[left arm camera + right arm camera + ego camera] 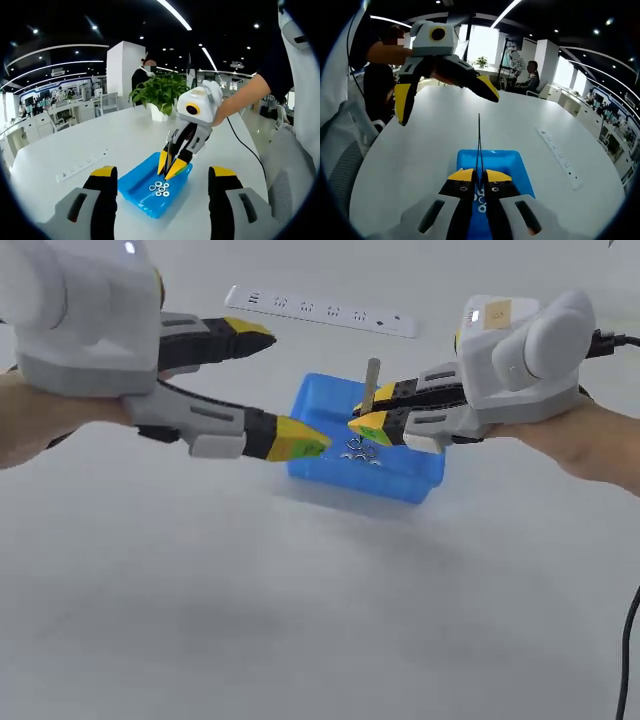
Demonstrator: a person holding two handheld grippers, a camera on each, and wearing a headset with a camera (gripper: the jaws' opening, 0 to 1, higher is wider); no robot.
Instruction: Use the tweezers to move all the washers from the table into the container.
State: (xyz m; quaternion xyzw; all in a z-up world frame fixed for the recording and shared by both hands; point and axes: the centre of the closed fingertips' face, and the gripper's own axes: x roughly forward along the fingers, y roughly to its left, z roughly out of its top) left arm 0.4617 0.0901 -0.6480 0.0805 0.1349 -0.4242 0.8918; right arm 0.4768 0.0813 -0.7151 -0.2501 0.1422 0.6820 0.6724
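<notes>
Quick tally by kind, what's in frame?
Blue plastic container: 1
Thin metal tweezers: 1
White power strip: 1
Grippers: 2, left gripper and right gripper
Small metal washers: in the container, too small to count
Total: 5, plus washers

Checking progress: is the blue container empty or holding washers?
Not empty: several washers lie clustered inside the blue container, beneath the tweezers in the right claw.

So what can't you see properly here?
- Washers: too small and bunched in the left gripper view to count; in the head view the right gripper covers some.
- Tweezers: edge-on, a thin line in the right gripper view; whether the tips hold a washer cannot be told.
- Container: near end hidden by the right gripper in its own view.
- Table: the left gripper covers part in the head view; stray washers could hide there.
</notes>
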